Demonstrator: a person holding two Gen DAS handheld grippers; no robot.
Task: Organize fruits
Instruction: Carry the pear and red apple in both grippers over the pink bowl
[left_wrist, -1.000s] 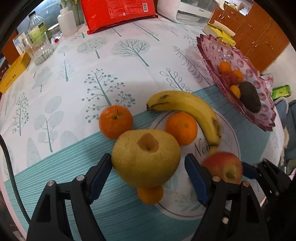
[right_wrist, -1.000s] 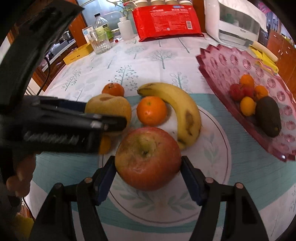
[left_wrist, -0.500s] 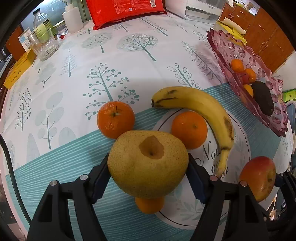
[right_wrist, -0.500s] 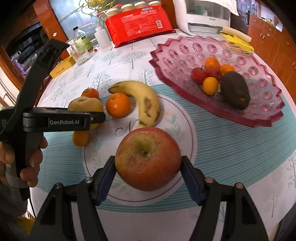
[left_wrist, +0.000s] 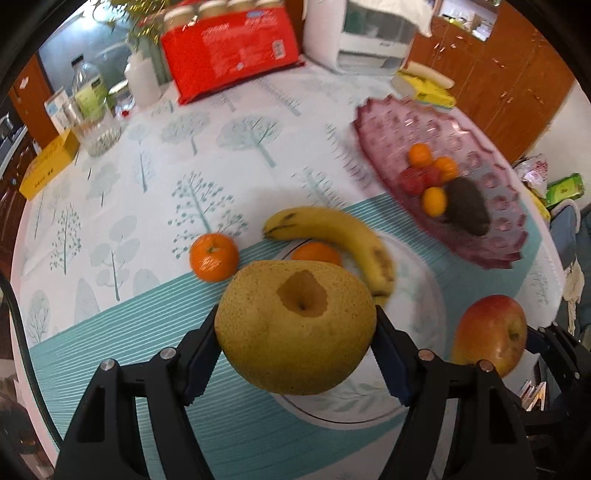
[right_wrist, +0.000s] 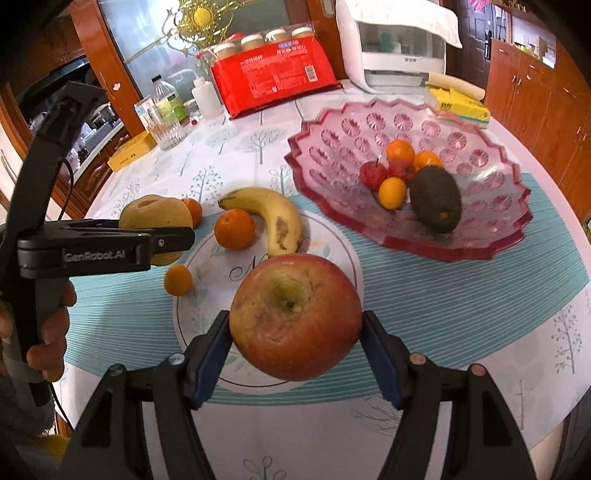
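My left gripper (left_wrist: 295, 354) is shut on a yellow-brown pear (left_wrist: 295, 325) and holds it above the table. My right gripper (right_wrist: 295, 350) is shut on a red apple (right_wrist: 295, 317), also lifted; the apple shows at the right of the left wrist view (left_wrist: 491, 332). A banana (right_wrist: 273, 218), two oranges (right_wrist: 235, 228) (left_wrist: 214, 256) and a small orange fruit (right_wrist: 178, 280) lie on the tablecloth. The pink glass fruit dish (right_wrist: 480, 236) to the right holds an avocado (right_wrist: 436, 199) and small fruits.
At the table's back stand a red package (right_wrist: 273, 81), a white appliance (right_wrist: 391, 48), bottles, a glass (right_wrist: 168, 133) and yellow boxes (right_wrist: 131, 151). My left gripper's body (right_wrist: 92, 243) reaches in from the left in the right wrist view.
The left gripper closed on the pear and raised it. The right gripper raised the apple and pulled back from the fruit, so more of the table shows.
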